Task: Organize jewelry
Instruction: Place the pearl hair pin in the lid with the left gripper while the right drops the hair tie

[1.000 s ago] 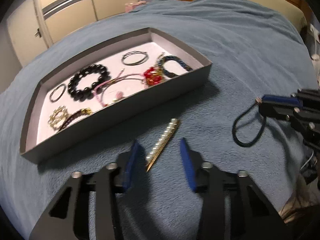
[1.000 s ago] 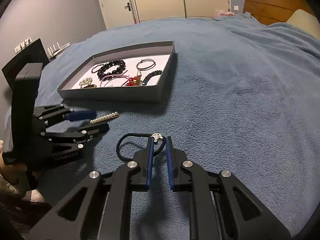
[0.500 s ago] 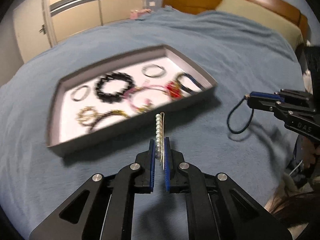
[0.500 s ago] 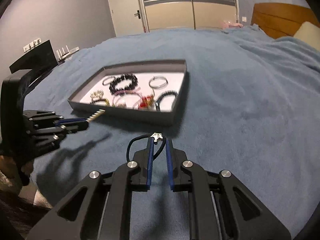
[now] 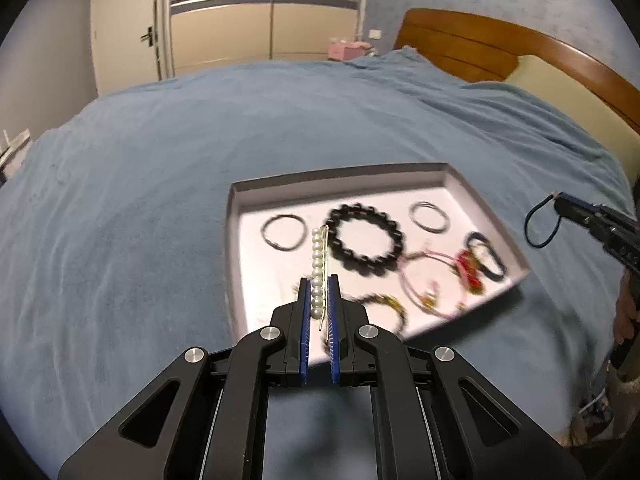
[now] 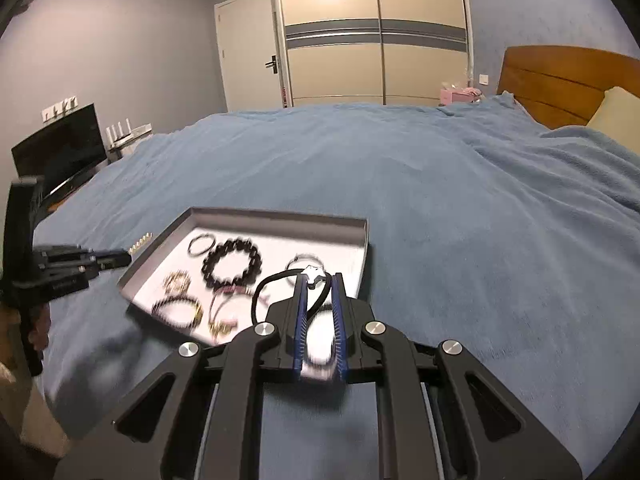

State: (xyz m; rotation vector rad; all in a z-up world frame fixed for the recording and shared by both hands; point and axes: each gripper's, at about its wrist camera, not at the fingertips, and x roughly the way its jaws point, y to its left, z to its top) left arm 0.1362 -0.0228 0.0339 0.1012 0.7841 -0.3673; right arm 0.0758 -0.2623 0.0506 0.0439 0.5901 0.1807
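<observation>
We hold the left gripper (image 5: pixel 319 280) pinching a pearl hair clip (image 5: pixel 320 268) over the tray's (image 5: pixel 340 174) near edge — the right gripper (image 6: pixel 319 280) clamps a black hair tie (image 6: pixel 276 282) above its right corner.

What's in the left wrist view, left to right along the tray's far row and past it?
Thin dark ring → black bead bracelet → silver ring → black hair tie held in the right tool.
</observation>
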